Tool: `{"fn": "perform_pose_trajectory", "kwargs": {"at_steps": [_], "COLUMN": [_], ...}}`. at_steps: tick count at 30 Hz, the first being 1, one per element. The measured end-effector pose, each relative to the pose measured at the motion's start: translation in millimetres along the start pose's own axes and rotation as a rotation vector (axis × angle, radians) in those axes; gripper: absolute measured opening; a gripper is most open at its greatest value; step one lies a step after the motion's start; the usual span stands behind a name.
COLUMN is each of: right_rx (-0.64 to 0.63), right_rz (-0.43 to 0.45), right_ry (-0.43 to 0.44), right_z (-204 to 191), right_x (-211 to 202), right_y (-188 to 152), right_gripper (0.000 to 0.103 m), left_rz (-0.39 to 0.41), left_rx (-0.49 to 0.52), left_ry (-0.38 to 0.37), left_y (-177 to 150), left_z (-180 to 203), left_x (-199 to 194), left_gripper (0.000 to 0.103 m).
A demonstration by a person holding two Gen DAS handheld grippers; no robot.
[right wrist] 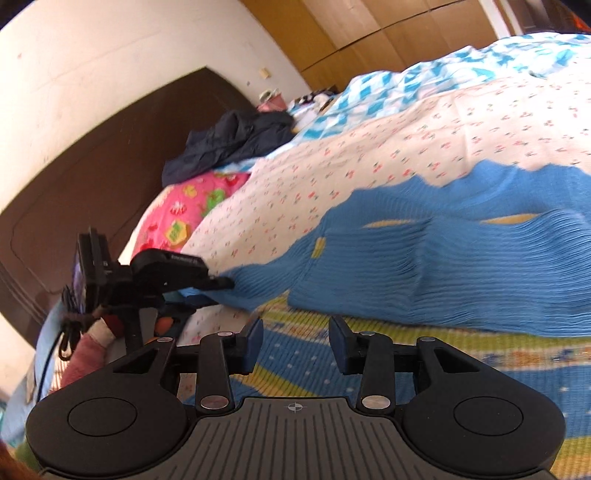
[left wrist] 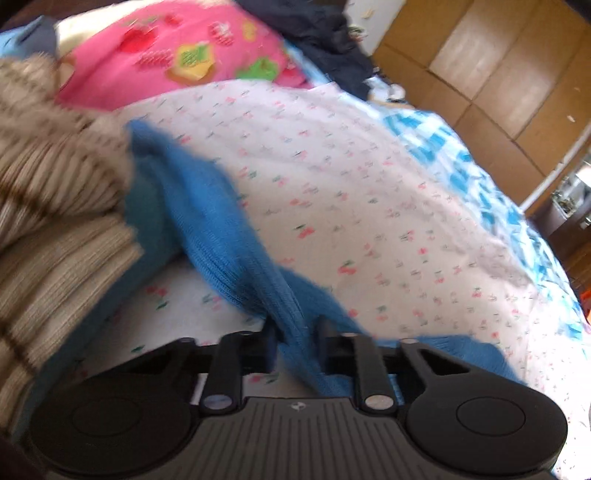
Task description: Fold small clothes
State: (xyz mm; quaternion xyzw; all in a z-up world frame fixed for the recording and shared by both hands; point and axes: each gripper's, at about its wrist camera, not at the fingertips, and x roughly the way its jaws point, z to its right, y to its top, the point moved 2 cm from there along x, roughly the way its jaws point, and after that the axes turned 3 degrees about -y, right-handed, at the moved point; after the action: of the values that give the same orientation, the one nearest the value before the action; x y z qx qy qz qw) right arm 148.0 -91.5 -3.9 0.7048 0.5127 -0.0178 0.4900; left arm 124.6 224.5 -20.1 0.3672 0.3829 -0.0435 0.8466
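A blue knit sweater [right wrist: 424, 254] with yellow and green patterned parts lies on the bed's white cherry-print cover [right wrist: 388, 155]. My left gripper [left wrist: 297, 332] is shut on a sleeve of the blue sweater [left wrist: 229, 236], which stretches away from its jaws. It also shows in the right wrist view [right wrist: 225, 283], pinching the sleeve end at the left. My right gripper [right wrist: 295, 341] is open and empty, just above the sweater's patterned lower part [right wrist: 332, 354].
A stack of folded striped beige knitwear [left wrist: 48, 206] sits at the left. A pink fruit-print pillow [left wrist: 177, 51] and dark clothes [left wrist: 317, 33] lie toward the headboard [right wrist: 92, 155]. A blue checked quilt [left wrist: 461, 155] and wooden wardrobe [left wrist: 498, 66] lie beyond.
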Motion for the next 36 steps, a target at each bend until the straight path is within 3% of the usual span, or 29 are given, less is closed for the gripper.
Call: {"fn": "perform_pose_trajectory", "kwargs": {"at_steps": [2, 4, 7, 9, 12, 15, 17, 21, 27, 33, 36], "right_rx": [0.012, 0.037, 0.091, 0.127, 0.171, 0.161, 0.114, -0.099, -0.383, -0.492, -0.532], "right_rz": [0.030, 0.072, 0.135, 0.164, 0.165, 0.148, 0.129, 0.065, -0.131, -0.353, -0.395], "right_ry": [-0.016, -0.045, -0.142, -0.227, -0.318, -0.345, -0.333, -0.304, -0.214, -0.166, -0.192], "right_z": [4.3, 10.6, 29.0, 46.2, 69.7, 76.2, 69.7, 33.1, -29.0, -57.3, -66.0], "right_x": [-9.7, -22.7, -48.4, -68.1, -90.1, -91.9, -81.2, -40.6, 49.9, 126.1, 150.6], "right_y": [4.9, 10.2, 14.1, 13.1, 9.7, 14.0, 23.4, 52.7, 93.0, 102.0, 101.7], "right_gripper": [0.036, 0.036, 0.036, 0.036, 0.038, 0.038, 0.038, 0.038, 0.037, 0.036, 0.036], "left_rz": [0.018, 0.019, -0.007, -0.007, -0.094, -0.201, -0.218, -0.222, -0.238, -0.279, -0.296], "left_rx": [0.055, 0.162, 0.411, 0.595, 0.709, 0.727, 0.759, 0.716, 0.696, 0.638, 0.610], "left_ry": [-0.097, -0.251, -0.505, -0.579, -0.590, -0.508, -0.473, -0.490, -0.525, -0.561, -0.574], "left_y": [-0.7, -10.7, -47.3, -82.4, -125.5, -148.6, -153.2, -148.6, -148.1, -140.3, -136.7], "left_z": [23.3, 60.3, 125.8, 155.0, 160.6, 150.2, 146.5, 143.7, 134.7, 129.8, 128.1], "left_x": [-6.7, -17.4, -42.4, -56.9, -53.0, -33.8, -27.9, -29.8, -28.8, -22.8, -20.0], "left_gripper": [0.020, 0.020, 0.021, 0.022, 0.022, 0.022, 0.022, 0.022, 0.023, 0.024, 0.024]}}
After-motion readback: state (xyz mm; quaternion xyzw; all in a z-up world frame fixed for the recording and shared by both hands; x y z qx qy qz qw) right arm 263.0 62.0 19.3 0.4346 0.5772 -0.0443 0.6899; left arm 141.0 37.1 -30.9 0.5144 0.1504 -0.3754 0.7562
